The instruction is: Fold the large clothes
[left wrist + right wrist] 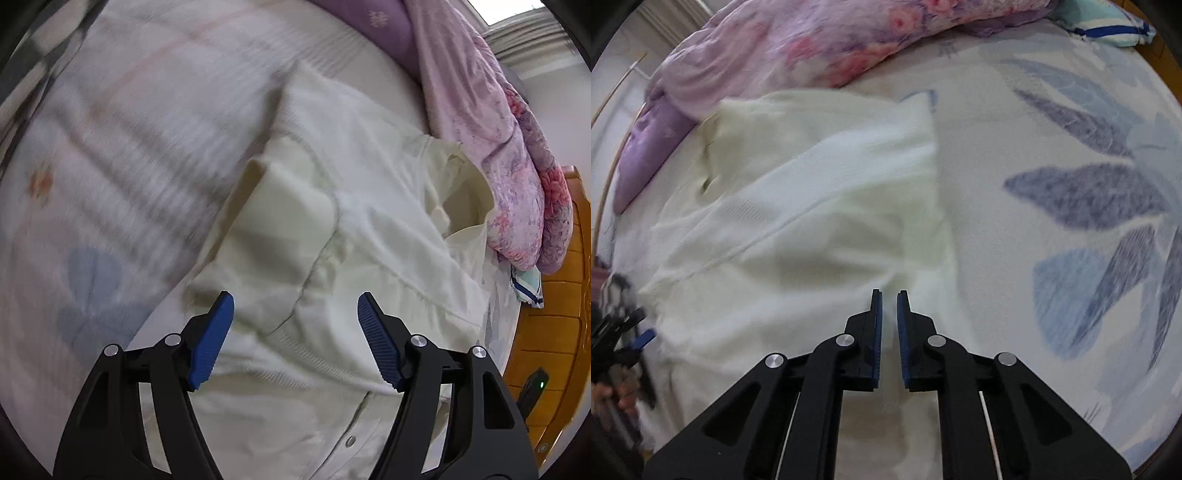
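Lying on the leaf-printed bedsheet (1052,122), just beside the pink floral quilt (820,40), the cream knitted buttoned garment (798,206) looks only partly folded (blur hides details). We hold the left gripper (295,306) released above it; the right gripper (889,295) is clenched, apparently pinching its edge. Further folds remain.

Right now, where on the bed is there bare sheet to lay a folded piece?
Bare leaf-print sheet lies right of the cream garment, bordered above by the pink floral quilt. Left of the garment, quilt and purple pillow crowd it.
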A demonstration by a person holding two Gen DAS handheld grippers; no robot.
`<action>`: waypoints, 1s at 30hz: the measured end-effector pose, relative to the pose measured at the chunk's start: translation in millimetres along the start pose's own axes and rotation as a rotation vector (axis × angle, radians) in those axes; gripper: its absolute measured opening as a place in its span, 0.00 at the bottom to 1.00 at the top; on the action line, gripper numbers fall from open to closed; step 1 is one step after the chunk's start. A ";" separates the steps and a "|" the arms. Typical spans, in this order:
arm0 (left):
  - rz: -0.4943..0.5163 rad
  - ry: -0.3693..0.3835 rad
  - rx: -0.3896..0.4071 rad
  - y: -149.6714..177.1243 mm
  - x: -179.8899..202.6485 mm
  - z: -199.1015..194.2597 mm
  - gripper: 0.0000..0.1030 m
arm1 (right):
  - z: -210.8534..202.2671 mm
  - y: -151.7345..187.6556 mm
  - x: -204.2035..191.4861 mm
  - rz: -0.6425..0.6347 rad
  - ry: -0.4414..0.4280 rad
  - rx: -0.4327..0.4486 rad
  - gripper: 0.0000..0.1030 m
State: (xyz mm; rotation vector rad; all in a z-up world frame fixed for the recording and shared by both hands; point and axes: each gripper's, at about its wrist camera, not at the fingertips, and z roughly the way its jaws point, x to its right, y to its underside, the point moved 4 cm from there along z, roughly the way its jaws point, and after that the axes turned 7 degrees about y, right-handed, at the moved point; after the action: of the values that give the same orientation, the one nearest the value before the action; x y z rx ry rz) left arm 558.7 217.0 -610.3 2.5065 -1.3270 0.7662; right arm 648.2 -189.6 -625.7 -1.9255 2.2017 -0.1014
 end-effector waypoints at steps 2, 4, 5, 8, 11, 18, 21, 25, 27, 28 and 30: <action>-0.029 -0.016 -0.029 4.5 -10.1 7.6 0.68 | 16.6 12.9 8.8 0.000 0.042 -0.056 0.08; -0.027 -0.017 -0.043 6.2 -13.9 13.5 0.69 | 36.7 25.4 16.9 0.014 0.033 -0.078 0.03; -0.017 -0.020 -0.046 5.6 -13.0 15.6 0.70 | 40.1 25.6 20.8 0.041 0.013 -0.077 0.02; -0.002 -0.030 -0.063 3.9 -9.2 17.0 0.73 | 36.4 19.3 17.1 0.031 0.039 -0.103 0.01; -0.006 -0.009 -0.072 1.0 -2.0 5.7 0.73 | 17.3 10.5 14.3 0.063 0.014 -0.087 0.06; 0.069 0.047 -0.008 -24.8 28.9 -23.8 0.74 | -11.5 -52.5 4.2 0.068 -0.020 0.054 0.07; 0.085 0.015 -0.027 -39.9 33.3 -1.9 0.74 | -1.3 -84.3 -11.9 0.027 -0.038 0.084 0.07; 0.125 -0.063 -0.074 -49.9 31.8 32.0 0.74 | 27.6 -114.3 -37.7 -0.033 -0.057 0.053 0.07; 0.107 -0.075 -0.091 -53.2 24.9 45.4 0.74 | 46.0 -113.8 -32.0 -0.074 0.014 0.017 0.02; 0.107 -0.071 -0.090 -54.2 23.3 48.0 0.74 | 55.0 -112.0 -26.7 -0.076 0.045 -0.004 0.01; 0.107 -0.069 -0.090 -55.4 23.3 50.7 0.75 | 72.5 -112.2 -14.2 -0.027 0.009 -0.018 0.00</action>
State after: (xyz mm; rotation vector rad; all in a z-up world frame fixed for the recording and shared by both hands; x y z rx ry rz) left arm 632.4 211.7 -637.3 2.4287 -1.4950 0.6301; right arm 773.8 -185.1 -673.2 -1.9682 2.1908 -0.0949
